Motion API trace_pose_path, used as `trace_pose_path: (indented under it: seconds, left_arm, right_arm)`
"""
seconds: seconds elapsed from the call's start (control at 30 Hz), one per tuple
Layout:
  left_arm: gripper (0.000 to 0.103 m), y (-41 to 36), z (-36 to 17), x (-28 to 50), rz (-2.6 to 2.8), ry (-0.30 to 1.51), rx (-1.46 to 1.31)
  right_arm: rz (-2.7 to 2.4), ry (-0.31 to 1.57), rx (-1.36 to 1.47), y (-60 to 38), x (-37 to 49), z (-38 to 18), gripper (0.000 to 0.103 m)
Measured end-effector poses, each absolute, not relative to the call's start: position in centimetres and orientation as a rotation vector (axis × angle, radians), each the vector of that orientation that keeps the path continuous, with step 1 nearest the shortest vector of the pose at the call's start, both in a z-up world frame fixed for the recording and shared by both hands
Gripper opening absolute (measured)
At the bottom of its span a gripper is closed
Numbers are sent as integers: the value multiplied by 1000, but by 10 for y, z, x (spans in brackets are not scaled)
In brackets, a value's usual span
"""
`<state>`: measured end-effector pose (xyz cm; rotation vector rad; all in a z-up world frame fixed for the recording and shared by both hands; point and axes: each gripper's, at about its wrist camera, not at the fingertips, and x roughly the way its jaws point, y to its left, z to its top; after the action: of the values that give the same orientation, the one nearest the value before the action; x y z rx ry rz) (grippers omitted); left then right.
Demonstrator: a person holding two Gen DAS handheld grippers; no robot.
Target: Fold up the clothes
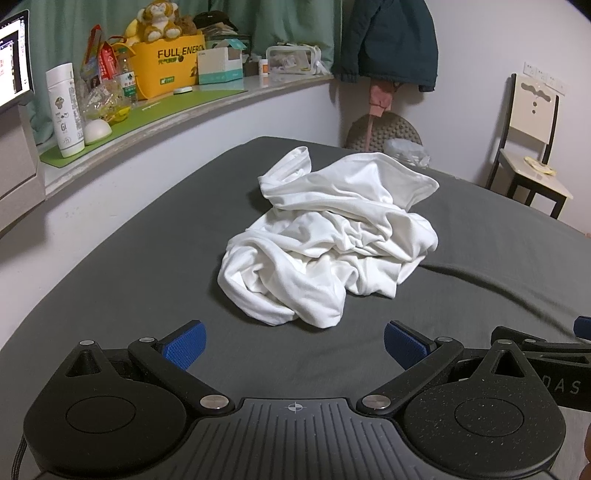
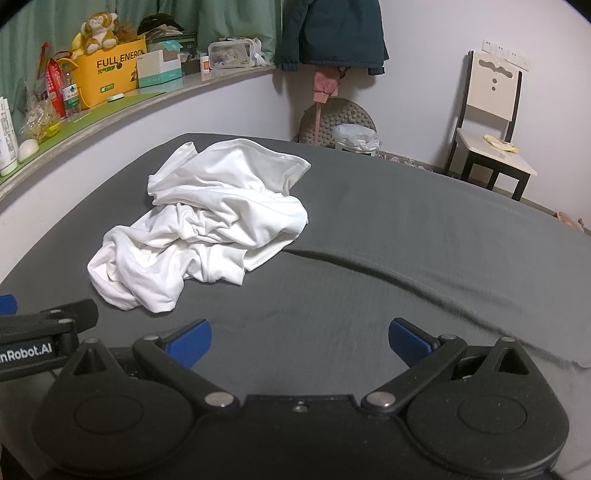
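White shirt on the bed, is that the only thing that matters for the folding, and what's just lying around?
For the job: white shirt, grey bed, both open grippers.

Lying about: yellow box, stuffed toy, chair, jacket.

— The shirt [image 1: 328,240]?
— Soft white cloth, crumpled, matt.
— And the bed [image 1: 147,258]?
— Grey cloth sheet, matt (faintly creased). The left hand-held gripper [image 1: 293,345] is speckled black plastic; ribbed blue pads [image 1: 184,347].
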<state>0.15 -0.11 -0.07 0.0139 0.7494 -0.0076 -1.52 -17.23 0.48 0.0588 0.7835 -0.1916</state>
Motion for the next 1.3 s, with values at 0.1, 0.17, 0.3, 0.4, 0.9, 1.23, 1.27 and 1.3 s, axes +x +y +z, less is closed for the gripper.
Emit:
trace_pose_path:
  seconds: [0.1, 0.17, 0.3, 0.4, 0.9, 1.23, 1.27, 1.3]
  left_arm:
    - [103, -1, -1, 2, -8, 750, 13]
    - [103, -1, -1, 1, -8, 749, 13]
    - [103, -2, -1, 1, -9, 750, 15]
    - [103, -2, -1, 0, -6, 749, 15]
    - [103, -4, -2, 2, -9, 755, 20]
    - [103, -6, -3, 3, -9, 758, 24]
    - [103, -6, -3, 3, -9, 759, 24]
    - [103, -6, -3, 3, -9, 759, 24]
  right_arm:
    - [-191, 785, 58, -172, -14, 4, 103]
    - [-193, 787, 58, -173, -14, 4, 103]
    - [-191, 788, 62, -172, -14, 5, 103]
    - [-191, 786, 60, -172, -15, 5, 103]
    - [-192, 790, 67, -173, -15, 3, 103]
    - [-190, 793, 66, -173, -14, 3, 103]
    - [-191, 794, 66, -173, -14, 4, 103]
    - [-192, 795, 67, -174, -14, 4, 103]
